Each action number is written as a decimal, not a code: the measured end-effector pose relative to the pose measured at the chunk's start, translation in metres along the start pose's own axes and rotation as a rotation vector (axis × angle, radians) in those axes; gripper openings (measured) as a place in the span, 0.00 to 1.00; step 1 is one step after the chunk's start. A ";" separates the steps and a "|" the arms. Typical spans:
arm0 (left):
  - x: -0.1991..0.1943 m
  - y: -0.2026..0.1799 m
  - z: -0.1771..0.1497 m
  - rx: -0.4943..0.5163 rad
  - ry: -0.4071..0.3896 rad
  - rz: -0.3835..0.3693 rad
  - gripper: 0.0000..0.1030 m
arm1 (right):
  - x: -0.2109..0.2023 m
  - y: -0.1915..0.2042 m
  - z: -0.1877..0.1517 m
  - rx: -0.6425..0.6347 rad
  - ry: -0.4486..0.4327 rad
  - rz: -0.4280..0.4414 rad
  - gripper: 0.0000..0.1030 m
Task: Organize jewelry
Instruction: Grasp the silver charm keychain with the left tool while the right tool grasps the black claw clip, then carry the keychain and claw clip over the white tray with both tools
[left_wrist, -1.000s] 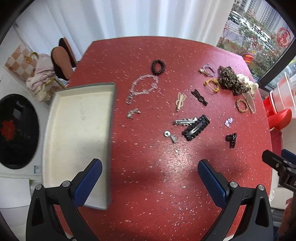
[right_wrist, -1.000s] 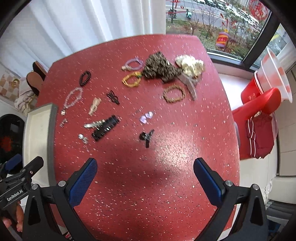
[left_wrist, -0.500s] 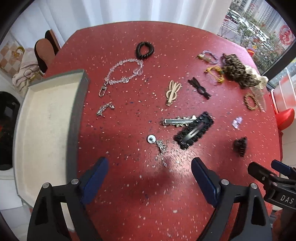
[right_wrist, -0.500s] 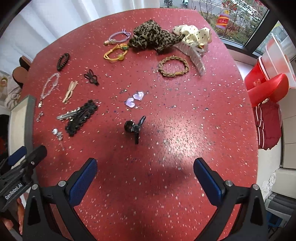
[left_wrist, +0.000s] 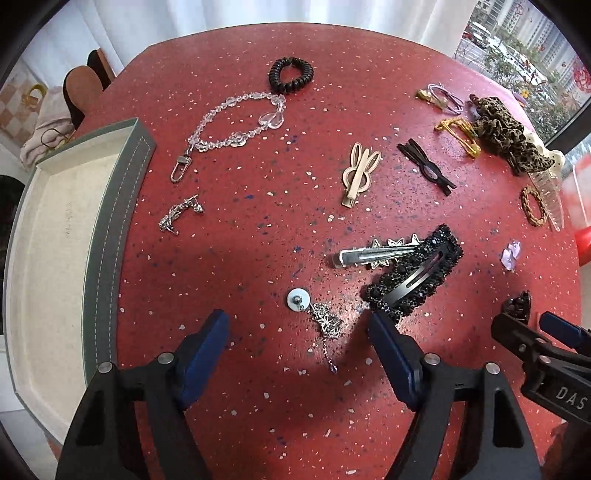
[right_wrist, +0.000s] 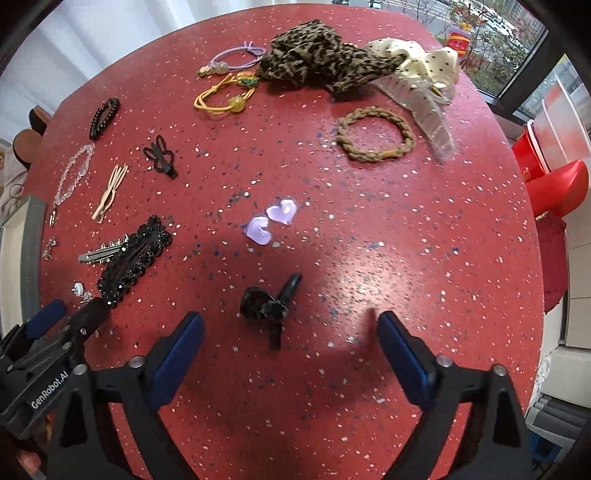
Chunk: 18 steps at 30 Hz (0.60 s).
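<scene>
- Our left gripper (left_wrist: 299, 332) hangs low over the red table (left_wrist: 258, 240), jaws just been narrowing but gripping nothing; the silver dangly earring (left_wrist: 314, 314) lies between the fingers, untouched.
- Our right gripper (right_wrist: 290, 334) has just been narrowing too, empty as well, with the little black claw clip (right_wrist: 267, 302) lying loose between its tips.
- The grey tray (left_wrist: 107, 240) sits at the table's left edge.

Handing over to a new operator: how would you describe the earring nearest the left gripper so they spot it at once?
On the red speckled table, look just ahead of the left gripper, right of the grey-edged tray. The drop earring lies there: a round white backing disc with a silver leaf-like charm and thin chain trailing toward the camera. Its black beaded hair clip neighbour is far bulkier.
</scene>
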<state>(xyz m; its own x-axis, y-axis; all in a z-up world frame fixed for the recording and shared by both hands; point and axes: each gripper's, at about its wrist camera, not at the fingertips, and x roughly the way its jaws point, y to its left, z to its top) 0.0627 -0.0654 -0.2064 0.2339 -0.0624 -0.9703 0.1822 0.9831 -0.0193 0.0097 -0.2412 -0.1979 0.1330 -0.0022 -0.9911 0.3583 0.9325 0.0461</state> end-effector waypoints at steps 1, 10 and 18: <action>0.000 -0.001 0.000 -0.001 -0.003 0.004 0.78 | 0.002 0.003 0.001 -0.007 0.000 -0.001 0.86; -0.004 -0.009 -0.001 0.039 -0.030 -0.002 0.35 | 0.006 0.026 0.006 -0.045 -0.032 -0.053 0.61; -0.009 -0.001 0.002 0.004 0.017 -0.098 0.12 | 0.000 0.027 0.004 -0.026 -0.030 -0.043 0.25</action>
<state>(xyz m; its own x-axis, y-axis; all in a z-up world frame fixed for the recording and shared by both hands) 0.0628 -0.0659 -0.1971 0.1980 -0.1554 -0.9678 0.2070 0.9717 -0.1137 0.0229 -0.2176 -0.1966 0.1457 -0.0524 -0.9879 0.3406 0.9402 0.0004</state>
